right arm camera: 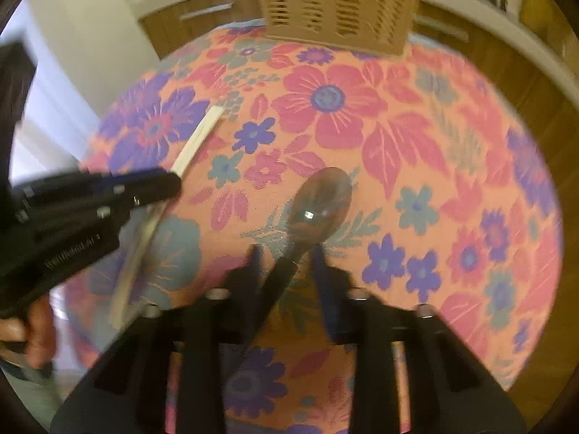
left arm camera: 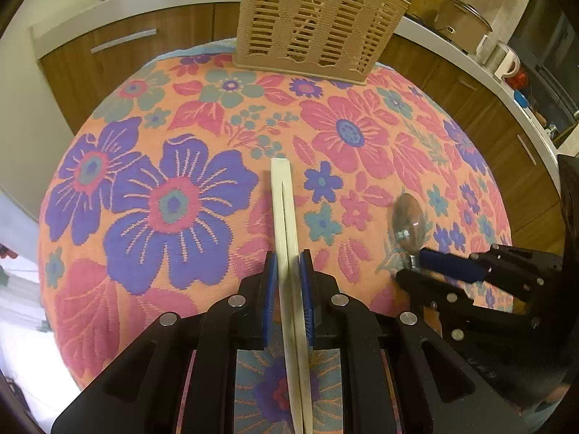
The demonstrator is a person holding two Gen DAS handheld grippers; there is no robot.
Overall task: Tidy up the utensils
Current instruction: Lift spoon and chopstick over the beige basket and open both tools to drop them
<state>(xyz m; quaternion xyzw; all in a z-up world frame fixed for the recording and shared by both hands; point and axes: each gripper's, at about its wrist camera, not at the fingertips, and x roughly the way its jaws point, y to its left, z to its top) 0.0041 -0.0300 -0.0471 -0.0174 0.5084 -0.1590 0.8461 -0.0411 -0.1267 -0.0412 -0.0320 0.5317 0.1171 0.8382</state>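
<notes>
My left gripper (left arm camera: 289, 266) is shut on a pair of white chopsticks (left arm camera: 284, 202). They run straight ahead between the blue pads, over the flowered cloth. In the right wrist view, which is blurred, that gripper (right arm camera: 175, 182) comes in from the left with the chopsticks (right arm camera: 197, 139) in it. A metal spoon (right arm camera: 322, 202) with a dark handle lies on the cloth. My right gripper (right arm camera: 286, 264) straddles that handle, and a narrow gap shows on the left side. The left wrist view shows the spoon (left arm camera: 407, 218) with the right gripper (left arm camera: 410, 264) at its neck.
A tan slotted utensil basket (left arm camera: 311, 25) stands at the far edge of the round table (left arm camera: 144, 108); white utensils stick out of its top. Wooden cabinets and a counter with pots lie behind. A hand (right arm camera: 32, 332) holds the left gripper.
</notes>
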